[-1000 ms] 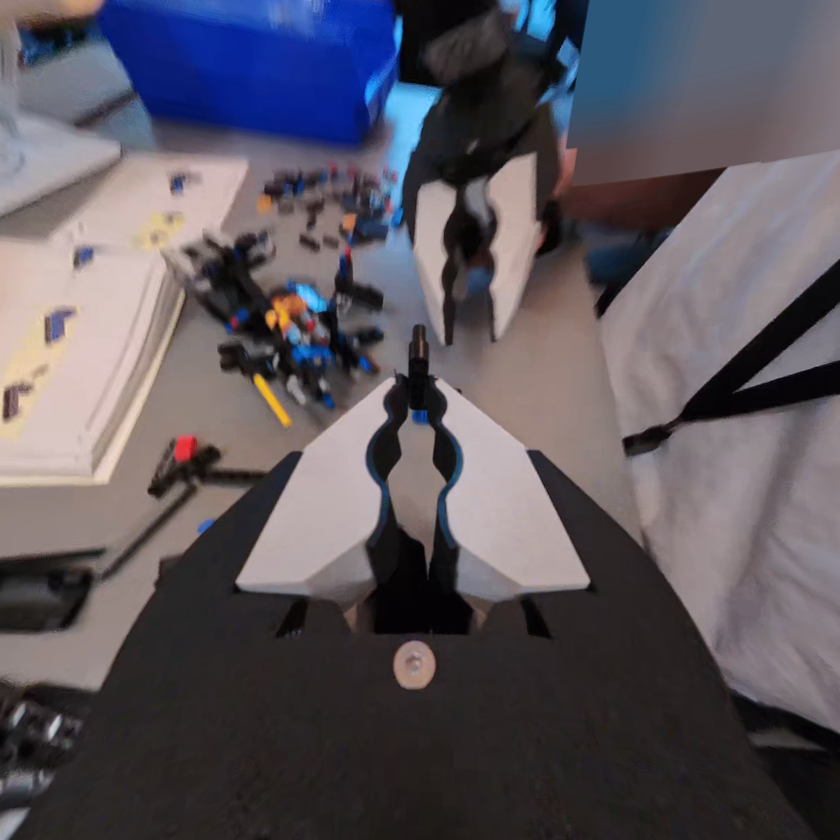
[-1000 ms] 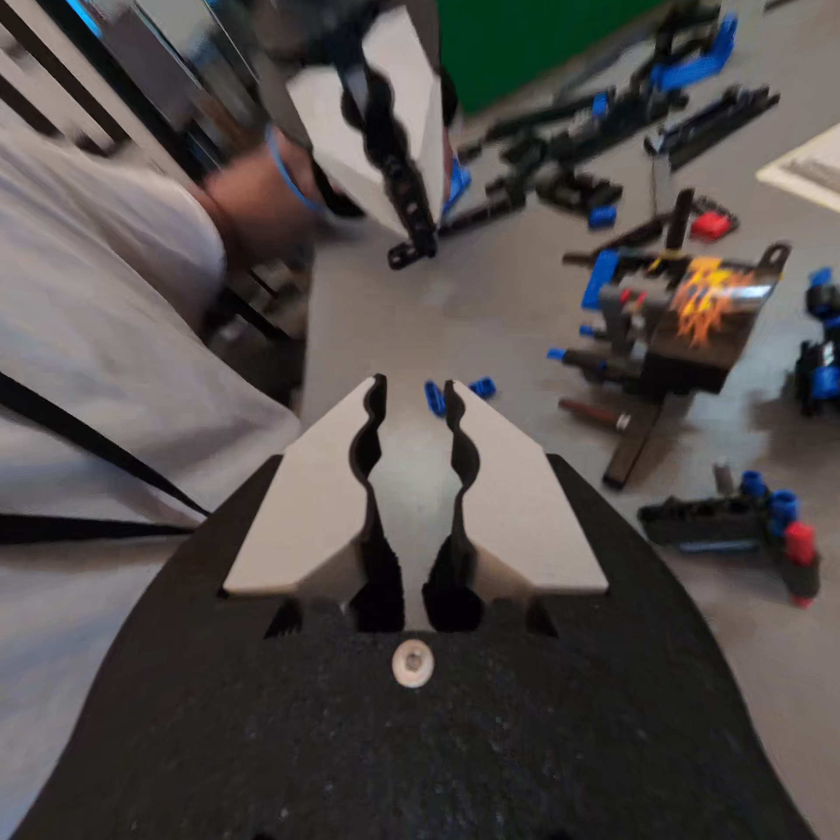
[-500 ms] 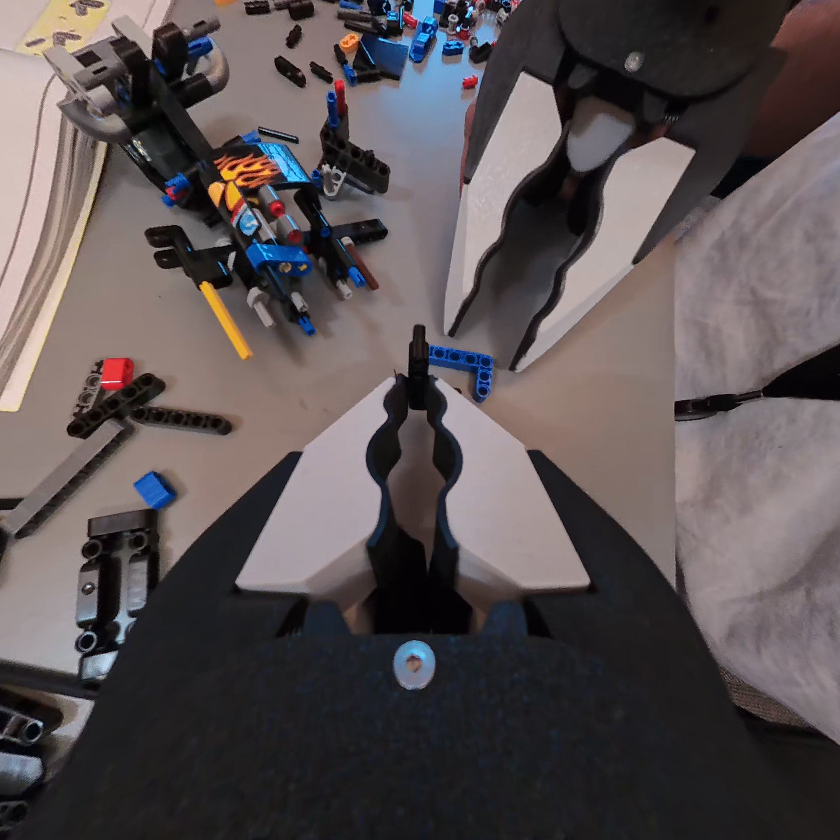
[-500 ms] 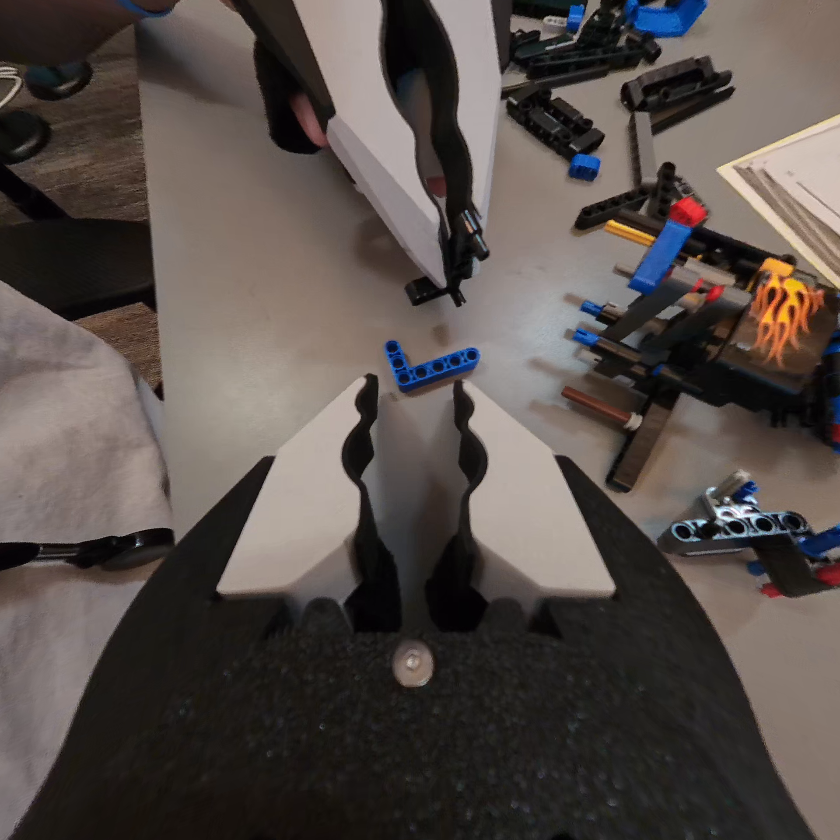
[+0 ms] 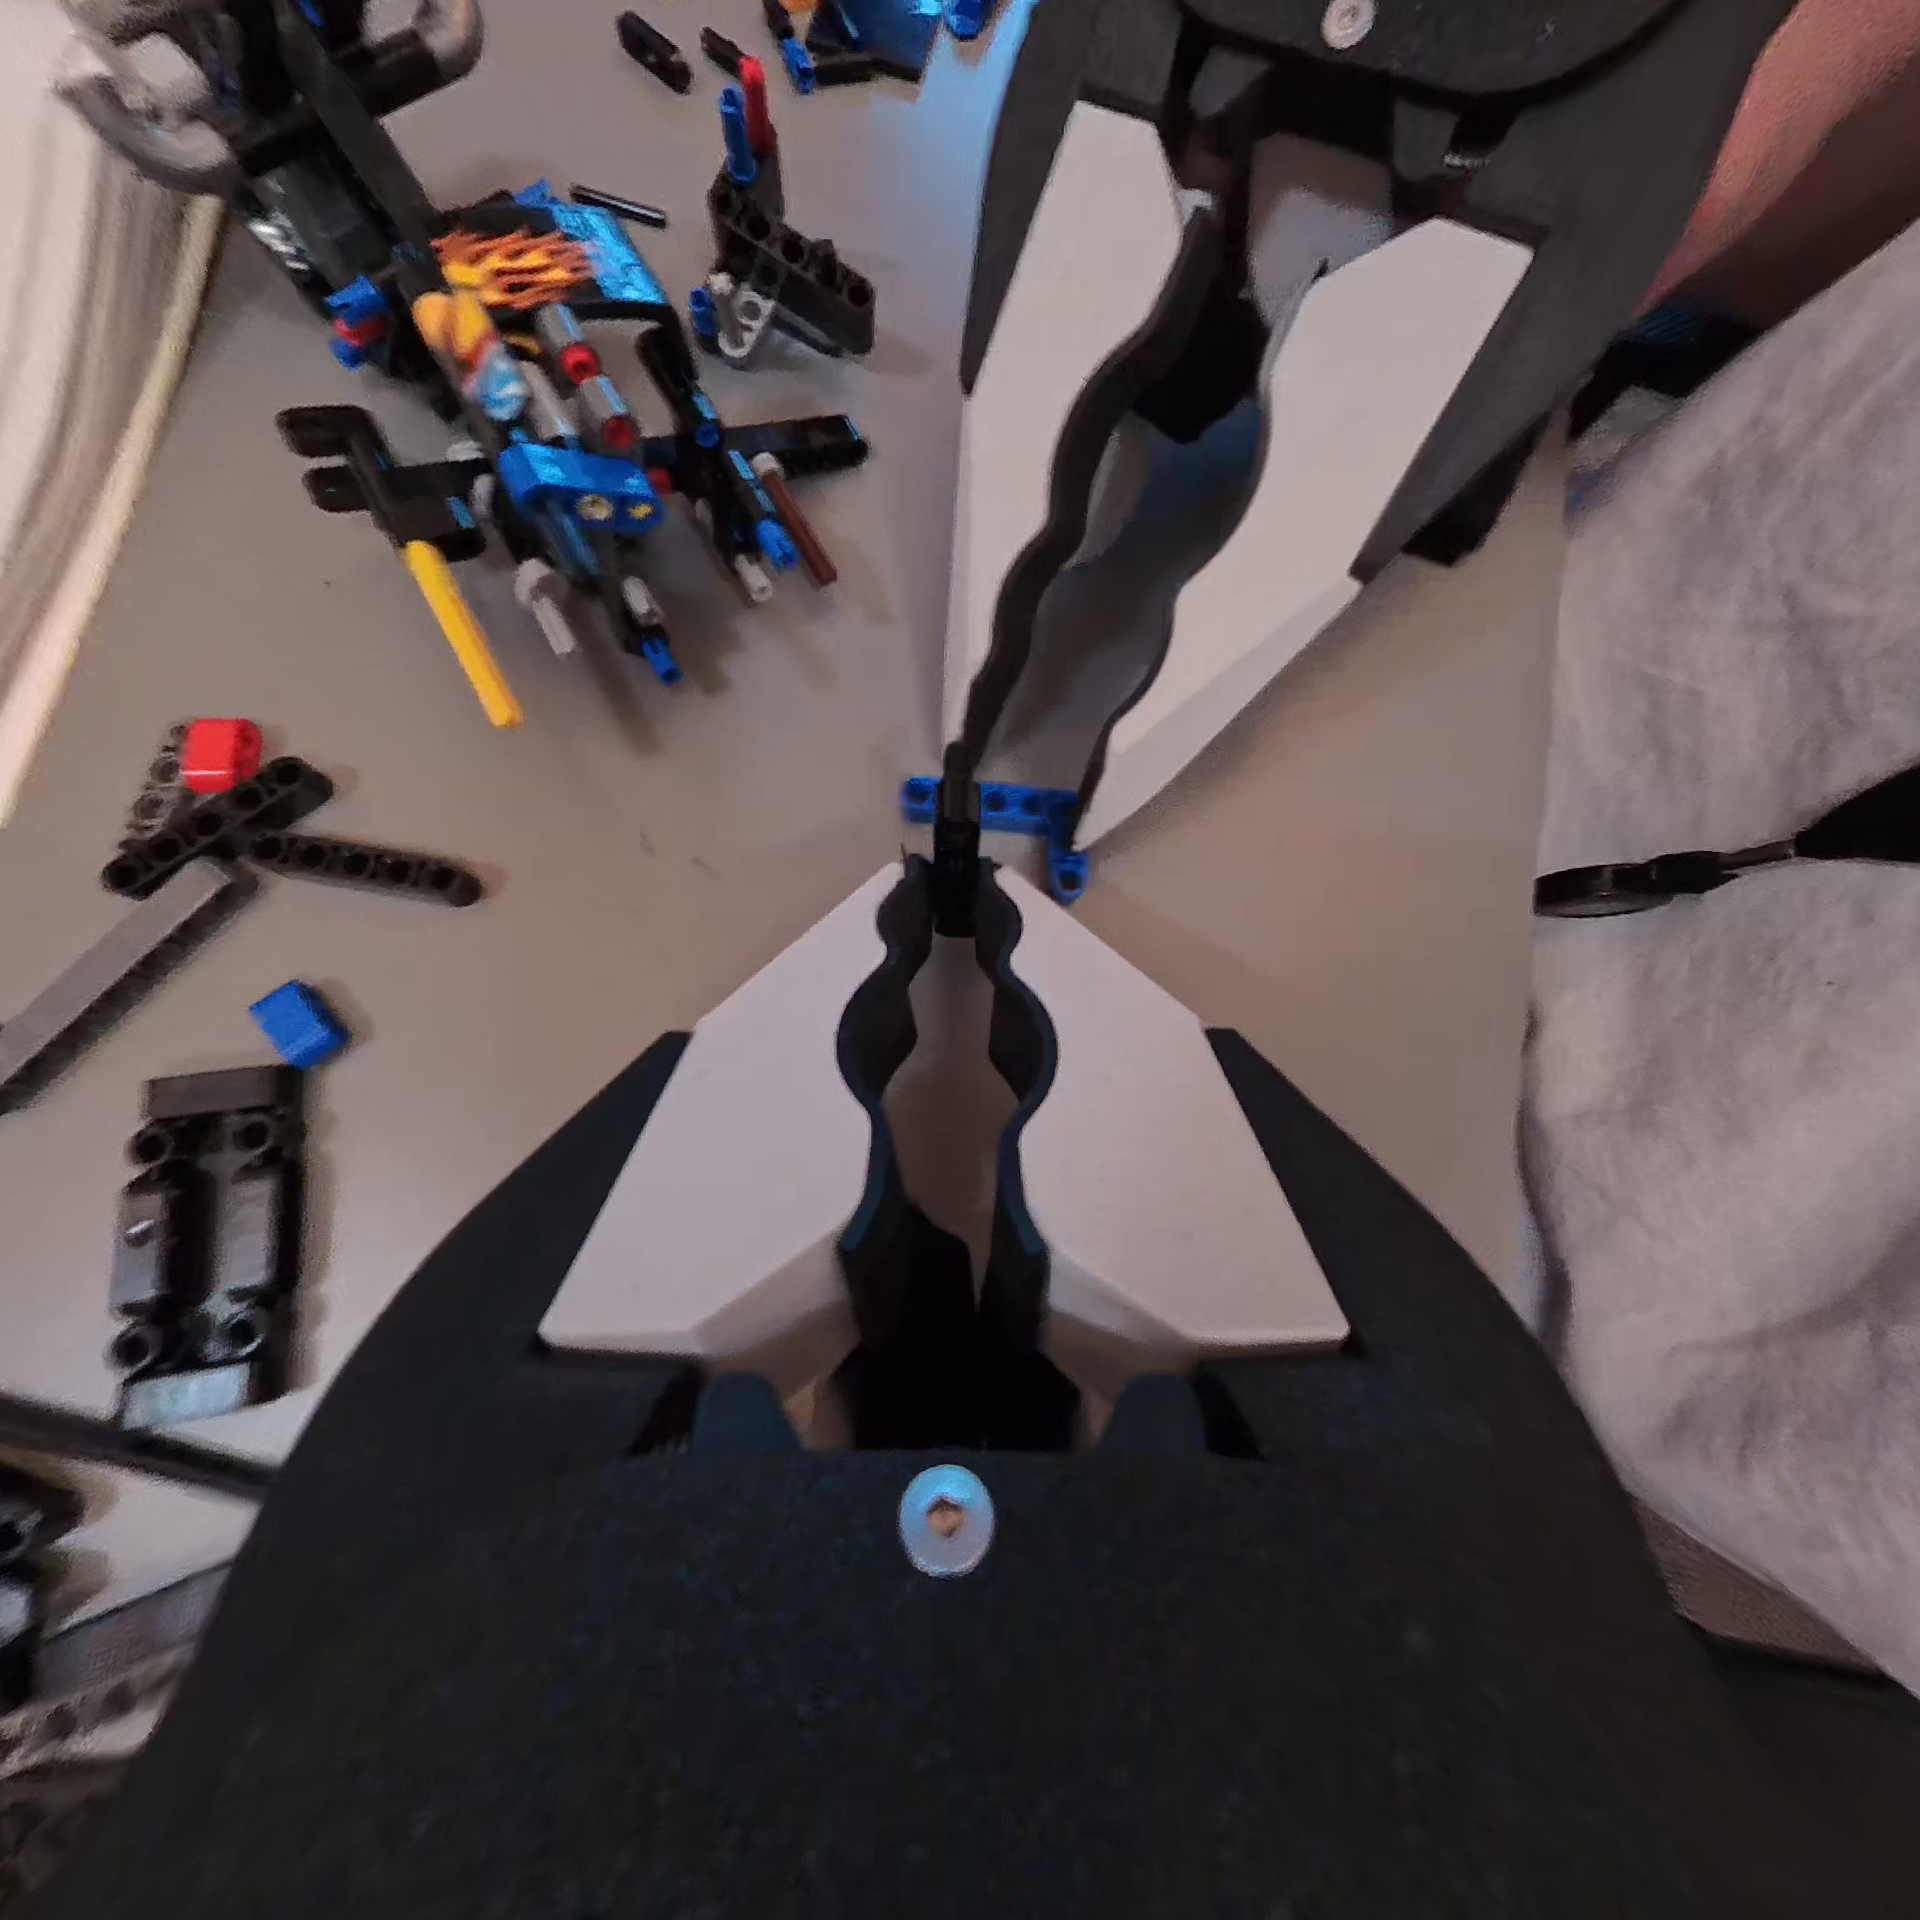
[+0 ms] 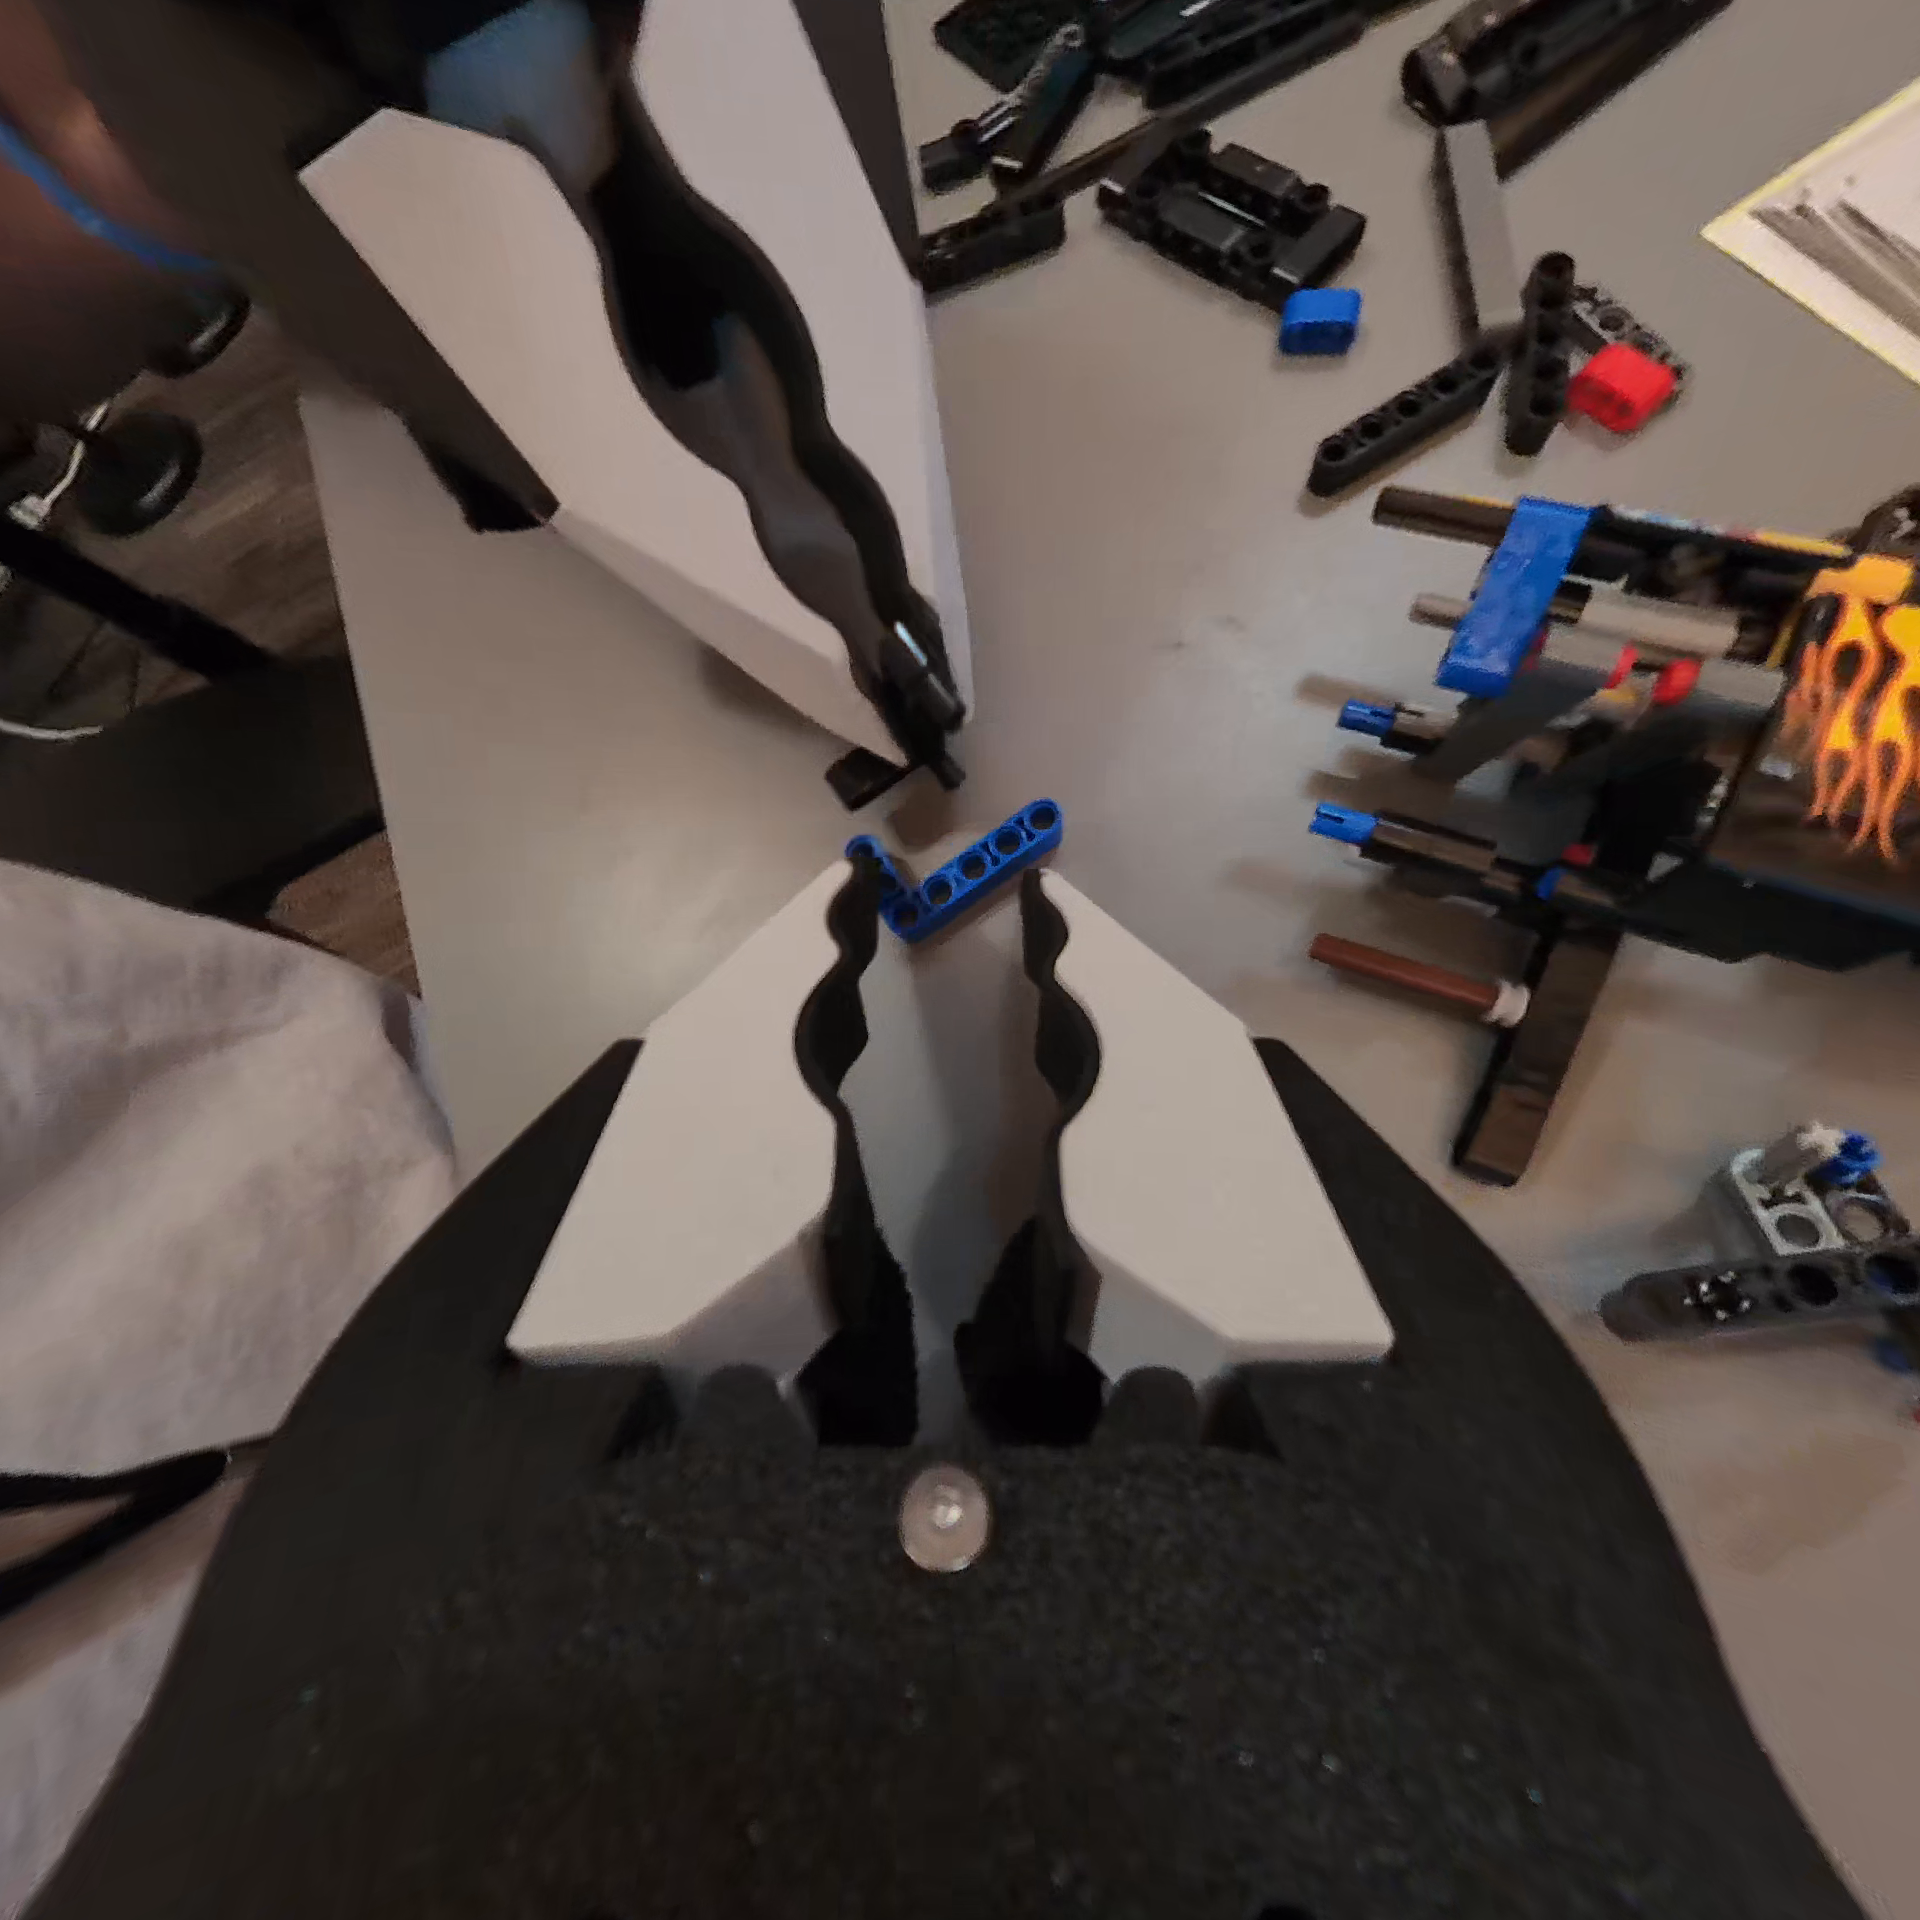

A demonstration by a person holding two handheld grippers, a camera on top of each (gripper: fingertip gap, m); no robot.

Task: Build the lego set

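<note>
Left gripper (image 5: 954, 871) clamped on a small black pin (image 5: 954, 852), pin sticking out past the tips, hovering just over the long arm of the blue L-beam (image 5: 997, 805). Right gripper (image 6: 940, 883) spread wide, nothing held, tips straddling the blue L-beam (image 6: 961, 871) on the grey table (image 6: 1143, 644); short arm of the beam touching or right beside the left fingertip, can't tell which. Both grippers nose to nose over the beam, near the table edge. Half-built model (image 5: 520, 343) with flame sticker sitting well left of the left gripper, yellow axle (image 5: 457, 623) poking out of it. Same model (image 6: 1683, 727) to the right in the right wrist view. Loose black beams (image 5: 281, 842), red connector (image 5: 218, 750), blue connector (image 5: 299, 1023) scattered beyond. Manual corner (image 6: 1839, 208) at far right. White cloth (image 5: 1745, 935) off the table edge.
</note>
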